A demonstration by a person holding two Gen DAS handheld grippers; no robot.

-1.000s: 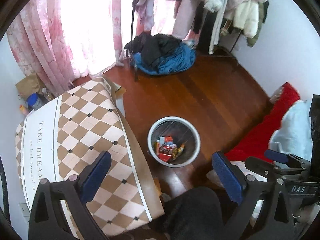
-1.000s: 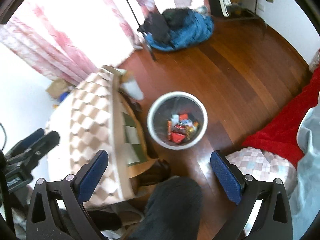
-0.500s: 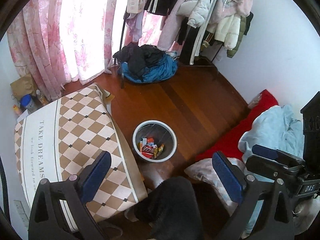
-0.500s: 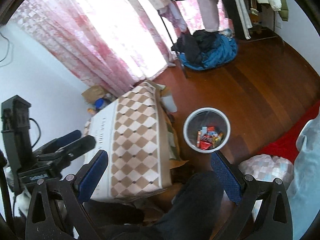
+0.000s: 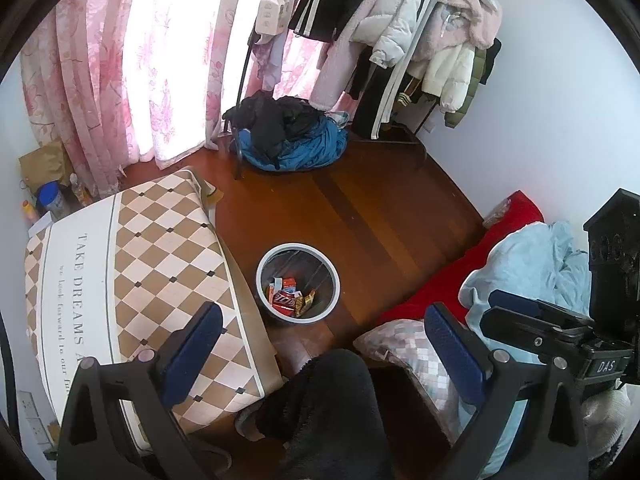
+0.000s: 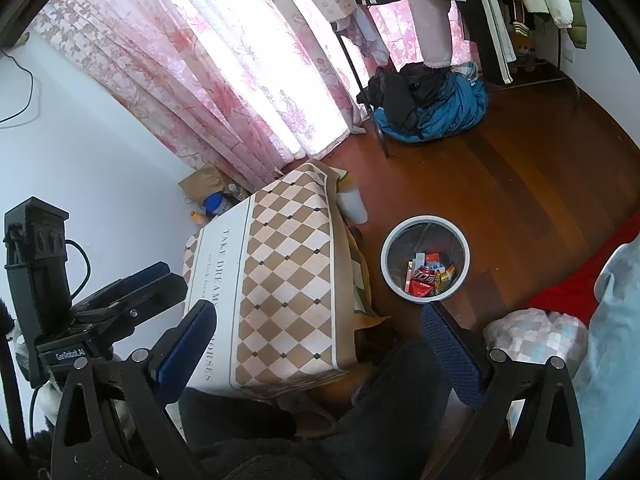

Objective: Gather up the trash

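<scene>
A round white-rimmed trash bin [image 5: 260,270] stands on the wooden floor beside the table; it also shows in the right wrist view [image 6: 424,221]. Inside lie several wrappers [image 5: 290,298], red, white and yellow [image 6: 426,279]. My left gripper [image 5: 320,338] is open and empty, held high above the floor, with the bin ahead and below. My right gripper [image 6: 320,342] is open and empty, also high; the bin is ahead to the right. Each gripper shows in the other's view, the right one at the right edge [image 5: 520,312] and the left one at the left edge [image 6: 132,280].
A low table with a checkered cloth [image 5: 132,264] stands left of the bin. A red blanket [image 5: 480,248], pale blue bedding [image 5: 532,260] and a checked pillow [image 5: 412,356] lie right. A clothes rack [image 5: 384,32], a clothes pile [image 5: 288,136] and pink curtains [image 5: 120,60] are at the back. My dark-trousered leg [image 5: 328,408] is below.
Both grippers have risen and pulled back from the bin, which now looks smaller and farther. Both stay open and empty. More of the table, rack and bedding has come into view.
</scene>
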